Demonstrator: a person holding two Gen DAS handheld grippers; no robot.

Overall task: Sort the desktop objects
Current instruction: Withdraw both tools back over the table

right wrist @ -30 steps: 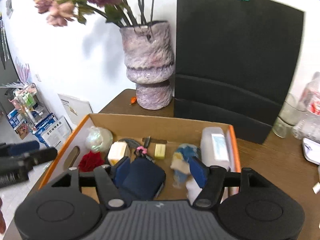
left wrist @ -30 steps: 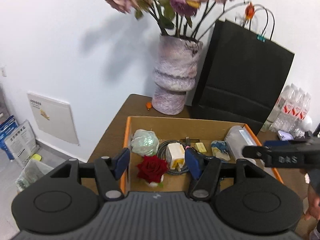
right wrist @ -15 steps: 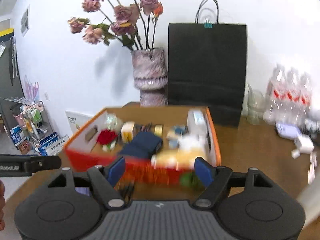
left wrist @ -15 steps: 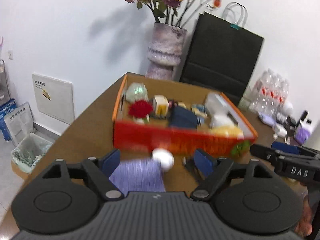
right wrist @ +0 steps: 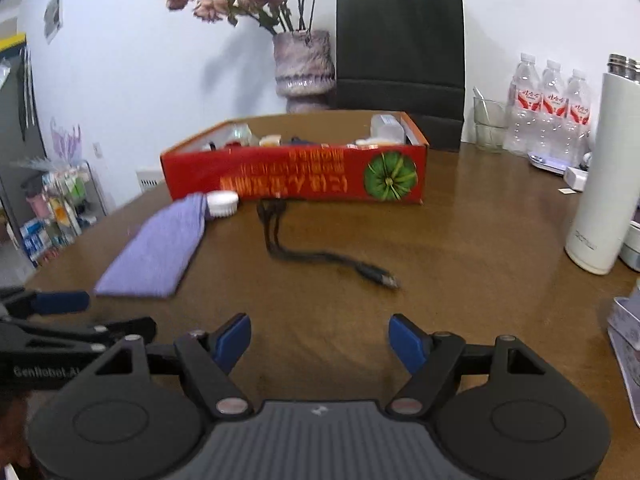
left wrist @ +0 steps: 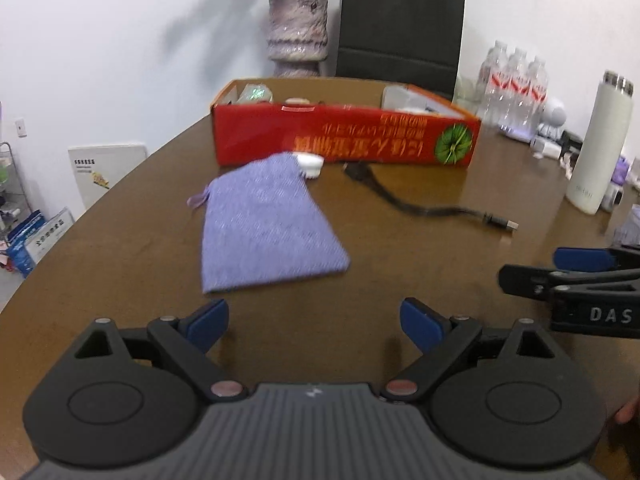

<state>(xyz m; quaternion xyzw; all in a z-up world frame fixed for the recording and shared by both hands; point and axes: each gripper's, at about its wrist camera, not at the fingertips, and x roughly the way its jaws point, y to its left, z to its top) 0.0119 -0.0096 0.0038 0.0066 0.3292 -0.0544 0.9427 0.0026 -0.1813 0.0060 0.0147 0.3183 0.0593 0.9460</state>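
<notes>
A red cardboard box (left wrist: 344, 138) (right wrist: 296, 178) holding several small items stands mid-table. In front of it lie a purple cloth pouch (left wrist: 264, 224) (right wrist: 156, 248), a small white round cap (left wrist: 310, 164) (right wrist: 222, 202) at the pouch's far end, and a black USB cable (left wrist: 420, 208) (right wrist: 320, 256). My left gripper (left wrist: 314, 320) hovers over the table short of the pouch; its jaws are opening with nothing between them. My right gripper (right wrist: 320, 338) is open and holds nothing, short of the cable. Each gripper shows side-on in the other's view: the right gripper (left wrist: 568, 276), the left gripper (right wrist: 60, 320).
A vase of dried roses (right wrist: 304, 64) and a black paper bag (right wrist: 400, 48) stand behind the box. At the right are water bottles (right wrist: 552, 108), a glass (right wrist: 488, 124) and a tall white flask (right wrist: 604, 176). The table edge (left wrist: 100, 208) curves at left.
Both grippers have pulled back from above the box and sunk toward the table; the box now sits far ahead. The left jaws have spread wider. Pouch, cap and cable have come into view.
</notes>
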